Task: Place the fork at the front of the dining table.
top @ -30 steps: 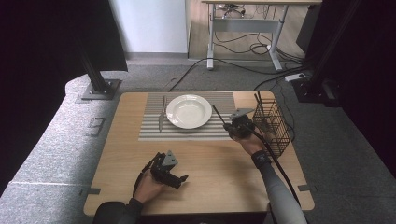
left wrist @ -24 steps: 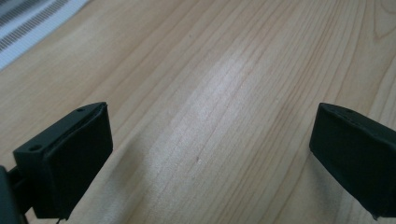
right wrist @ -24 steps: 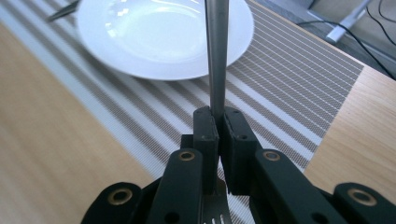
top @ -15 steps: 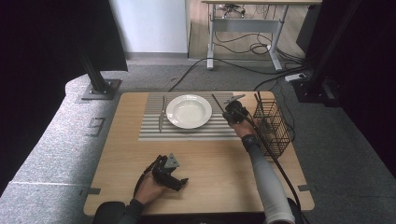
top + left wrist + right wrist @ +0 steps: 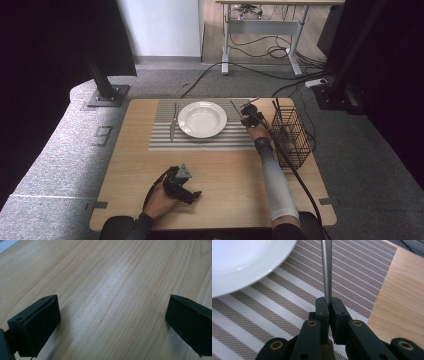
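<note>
- High view: a wooden table (image 5: 225,175) carries a striped placemat (image 5: 200,137) at its far side, with a white plate (image 5: 202,119) in the middle of the mat and a piece of cutlery, probably a fork (image 5: 173,125), just left of the plate.
- The right gripper (image 5: 248,114) is over the mat's right end, just right of the plate, and a thin metal utensil (image 5: 236,107) angles out of it toward the far left. A black wire basket (image 5: 290,135) stands at the table's right edge, near that hand.
- The left gripper (image 5: 186,191) rests low over bare wood at the near left, well apart from everything else.
- Left gripper view: the jaws stand wide apart with nothing between them, only wood grain under them.
- Right gripper view: the jaws are pressed together on the utensil's flat steel shaft (image 5: 326,270), which runs away above the mat, beside the plate rim (image 5: 262,272).
- Handling, as a judgement: the utensil looks stiff, light and smooth, so it could swivel or slip in a narrow pinch; a hold nearer its middle would steady it.
- Hard to make out: the far end is cut off in the right gripper view and too small from above, so knife, fork or spoon cannot be told.
</note>
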Motion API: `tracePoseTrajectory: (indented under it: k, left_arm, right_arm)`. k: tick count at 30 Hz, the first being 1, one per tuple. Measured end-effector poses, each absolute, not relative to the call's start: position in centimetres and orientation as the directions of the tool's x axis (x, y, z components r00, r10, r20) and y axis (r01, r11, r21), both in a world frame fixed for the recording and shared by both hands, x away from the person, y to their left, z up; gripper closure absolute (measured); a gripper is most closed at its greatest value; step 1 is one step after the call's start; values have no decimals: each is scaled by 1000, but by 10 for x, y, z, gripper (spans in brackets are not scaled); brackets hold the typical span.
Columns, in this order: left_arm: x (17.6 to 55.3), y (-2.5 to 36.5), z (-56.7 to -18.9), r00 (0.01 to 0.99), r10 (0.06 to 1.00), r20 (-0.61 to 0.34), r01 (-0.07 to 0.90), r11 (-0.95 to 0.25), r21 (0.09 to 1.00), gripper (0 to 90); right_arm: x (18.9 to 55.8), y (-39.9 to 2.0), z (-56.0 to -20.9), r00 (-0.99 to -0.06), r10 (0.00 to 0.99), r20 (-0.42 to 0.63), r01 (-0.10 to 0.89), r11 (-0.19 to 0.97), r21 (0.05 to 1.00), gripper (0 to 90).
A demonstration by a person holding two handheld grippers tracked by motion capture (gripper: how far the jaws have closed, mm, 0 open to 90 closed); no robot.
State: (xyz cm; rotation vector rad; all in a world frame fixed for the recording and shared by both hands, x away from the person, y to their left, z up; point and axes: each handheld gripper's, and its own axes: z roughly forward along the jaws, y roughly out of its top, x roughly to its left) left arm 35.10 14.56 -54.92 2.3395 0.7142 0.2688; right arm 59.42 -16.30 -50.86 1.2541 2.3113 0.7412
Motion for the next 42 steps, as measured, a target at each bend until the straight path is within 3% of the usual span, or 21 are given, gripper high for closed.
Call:
tracePoseTrajectory:
  k: [12,22,32,42]
  left_arm:
    - [351,146,-549,830,558,1,421,-627,655,0]
    - [351,146,-549,830,557,1,420,-627,656,0]
    - [351,145,-549,831,557,0,420,-627,656,0]
    - [351,144,-549,834,551,1,417,-631,654,0]
  right_arm:
    - [606,-171,-530,-464,884,-48,692,396,603,839]
    - [601,-170,-527,-478,877,-51,674,404,618,789]
    - [578,-173,-516,-457,884,-100,677,419,605,544]
    - [547,-185,-520,-383,922,-52,722,334,606,490]
